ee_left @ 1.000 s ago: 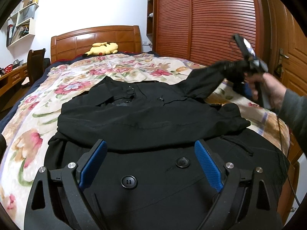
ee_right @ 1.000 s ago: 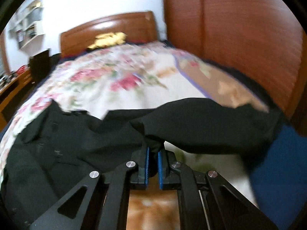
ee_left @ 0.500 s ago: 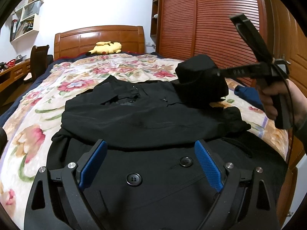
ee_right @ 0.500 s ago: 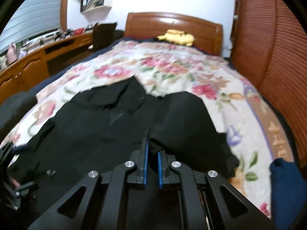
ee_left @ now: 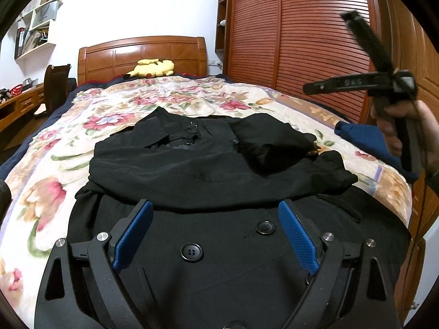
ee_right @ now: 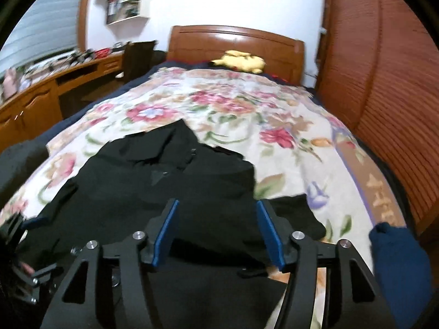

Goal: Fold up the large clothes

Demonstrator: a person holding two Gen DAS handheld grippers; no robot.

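A large black coat with big buttons lies spread on the floral bed cover. Its right sleeve rests folded across the chest. My left gripper hovers low over the coat's front near the buttons, open, with nothing between its blue pads. A hand holds my right gripper in the air right of the coat, clear of the cloth. In the right wrist view that gripper has its jaws opening, and the coat lies below them, not pinched.
A dark blue garment lies at the bed's right edge. A yellow plush toy sits by the wooden headboard. The slatted wardrobe stands along the right. A desk and chair stand left.
My right gripper carried the sleeve from the right over the coat, then let it go and opened. The sleeve now lies on the chest. The left gripper stayed put.
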